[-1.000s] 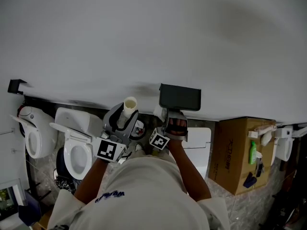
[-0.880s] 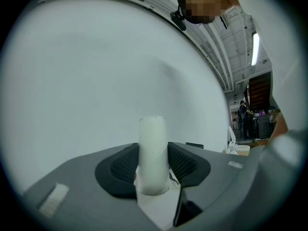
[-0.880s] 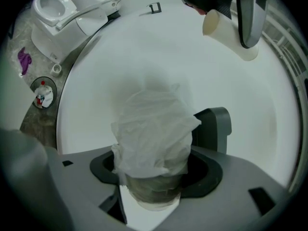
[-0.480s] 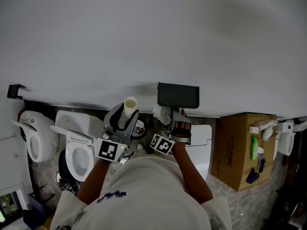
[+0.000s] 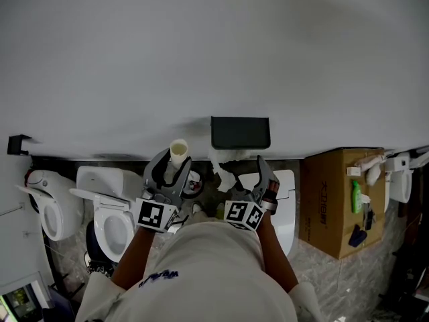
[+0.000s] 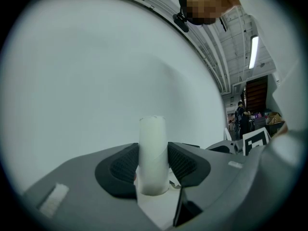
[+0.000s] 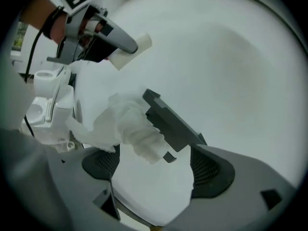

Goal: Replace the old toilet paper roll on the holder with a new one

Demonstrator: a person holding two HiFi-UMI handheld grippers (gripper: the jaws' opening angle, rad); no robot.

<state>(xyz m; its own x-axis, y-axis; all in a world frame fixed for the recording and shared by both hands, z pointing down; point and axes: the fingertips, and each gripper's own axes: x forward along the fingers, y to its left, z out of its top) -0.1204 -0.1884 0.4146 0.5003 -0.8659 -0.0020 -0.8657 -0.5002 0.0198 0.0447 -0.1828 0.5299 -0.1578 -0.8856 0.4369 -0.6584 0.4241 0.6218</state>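
Pale cardboard toilet-roll tube [image 6: 153,138] stands upright in L gripper [image 6: 152,170], jaws part-closed & clamped on it, left of dark grey wall-mounted holder [image 5: 240,133]; R gripper [image 7: 154,170] jaws have just been opening, now wide apart, gripping nothing; crumpled white tissue [image 7: 127,124] hangs under holder, just beyond them.

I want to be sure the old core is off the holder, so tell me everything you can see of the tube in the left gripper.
The tube is a pale, cream-white hollow cylinder, seemingly cardboard, bare of paper. The left gripper's dark ribbed pads press its lower part from both sides; its open end sticks out past them. In the head view it sits left of the dark wall holder, clear of it, touching nothing else.
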